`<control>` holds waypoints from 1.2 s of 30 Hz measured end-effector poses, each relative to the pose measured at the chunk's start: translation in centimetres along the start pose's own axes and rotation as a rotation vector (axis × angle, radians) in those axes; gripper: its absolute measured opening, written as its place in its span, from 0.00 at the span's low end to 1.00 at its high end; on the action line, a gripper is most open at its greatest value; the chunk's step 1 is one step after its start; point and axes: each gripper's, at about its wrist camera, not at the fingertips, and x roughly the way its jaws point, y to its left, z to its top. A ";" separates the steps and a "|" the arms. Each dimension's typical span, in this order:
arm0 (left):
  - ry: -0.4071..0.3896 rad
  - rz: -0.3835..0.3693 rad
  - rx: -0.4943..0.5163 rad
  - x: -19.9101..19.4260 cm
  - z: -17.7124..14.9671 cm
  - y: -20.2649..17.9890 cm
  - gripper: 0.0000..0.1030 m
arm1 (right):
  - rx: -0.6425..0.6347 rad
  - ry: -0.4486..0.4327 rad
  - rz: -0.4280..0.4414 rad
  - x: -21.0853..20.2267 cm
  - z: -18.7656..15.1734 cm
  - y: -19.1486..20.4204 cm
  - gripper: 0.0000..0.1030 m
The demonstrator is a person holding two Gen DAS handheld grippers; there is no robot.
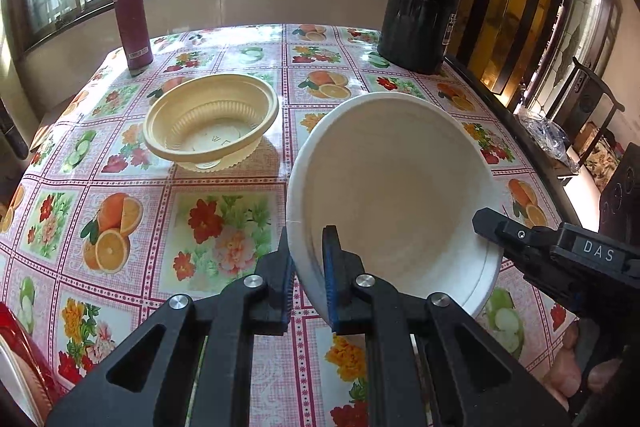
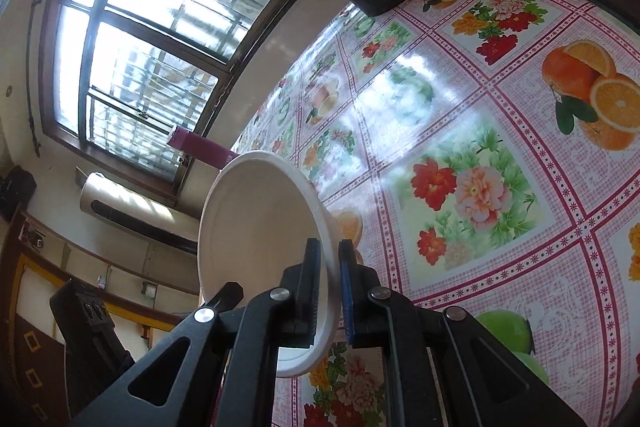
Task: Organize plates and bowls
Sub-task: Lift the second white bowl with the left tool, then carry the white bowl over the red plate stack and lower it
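A white bowl (image 1: 394, 187) hangs tilted above the table, held from both sides. My left gripper (image 1: 310, 251) is shut on its near rim, one finger inside and one outside. My right gripper (image 1: 486, 223) comes in from the right and grips the bowl's right rim. In the right wrist view the same white bowl (image 2: 260, 247) stands on edge between the fingers of my right gripper (image 2: 330, 263), which is shut on its rim. A yellow ribbed plastic bowl (image 1: 212, 119) sits upright on the table, to the left and beyond the white bowl.
The table has a fruit-and-flower oilcloth (image 1: 224, 227). A maroon bottle (image 1: 132, 19) stands at the far left and a black cylindrical container (image 1: 424, 11) at the far right. A red item (image 1: 24, 351) lies at the near left edge. Chairs stand to the right.
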 end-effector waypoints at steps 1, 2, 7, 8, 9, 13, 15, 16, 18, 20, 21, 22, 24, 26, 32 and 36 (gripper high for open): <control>-0.005 0.002 -0.002 -0.3 -0.2 0.2 0.10 | -0.003 0.001 0.006 0.0 -0.3 0.3 0.09; -0.010 0.005 -0.002 -0.6 -0.5 0.4 0.10 | -0.008 0.001 0.010 0.0 -0.7 0.5 0.09; -0.028 0.015 -0.003 -1.7 -1.6 1.4 0.10 | -0.036 0.002 0.011 0.3 -2.3 1.3 0.09; -0.029 0.015 -0.006 -1.8 -1.8 1.7 0.10 | -0.040 0.002 0.010 0.3 -2.6 1.6 0.09; -0.029 0.016 -0.008 -2.0 -2.1 2.0 0.10 | -0.042 0.005 0.011 0.4 -2.9 1.7 0.09; -0.034 0.024 -0.024 -2.8 -3.1 3.4 0.10 | -0.060 0.011 0.023 0.5 -4.2 2.5 0.09; -0.045 0.035 -0.034 -3.4 -3.5 4.1 0.10 | -0.073 0.019 0.033 0.7 -5.0 3.1 0.09; -0.052 0.044 -0.035 -3.8 -3.7 4.4 0.10 | -0.082 0.022 0.037 0.9 -5.2 3.4 0.09; -0.069 0.060 -0.043 -4.6 -4.2 5.2 0.10 | -0.101 0.031 0.046 1.2 -6.1 4.3 0.09; -0.083 0.075 -0.048 -5.4 -4.6 6.1 0.10 | -0.118 0.042 0.054 1.6 -6.8 5.2 0.09; -0.088 0.080 -0.055 -5.8 -4.9 6.5 0.10 | -0.125 0.047 0.058 1.9 -7.2 5.6 0.09; -0.092 0.084 -0.060 -6.1 -5.1 6.9 0.10 | -0.130 0.053 0.061 2.1 -7.5 6.0 0.09; -0.098 0.092 -0.066 -6.8 -5.6 7.6 0.11 | -0.140 0.063 0.066 2.4 -8.2 6.6 0.09; -0.108 0.097 -0.078 -7.4 -6.0 8.3 0.10 | -0.148 0.076 0.073 2.8 -8.8 7.3 0.09; -0.135 0.109 -0.107 -9.3 -7.1 9.9 0.11 | -0.184 0.102 0.086 3.1 -10.4 9.2 0.09; -0.153 0.117 -0.122 -10.6 -7.7 10.9 0.11 | -0.211 0.113 0.097 3.1 -11.2 10.8 0.09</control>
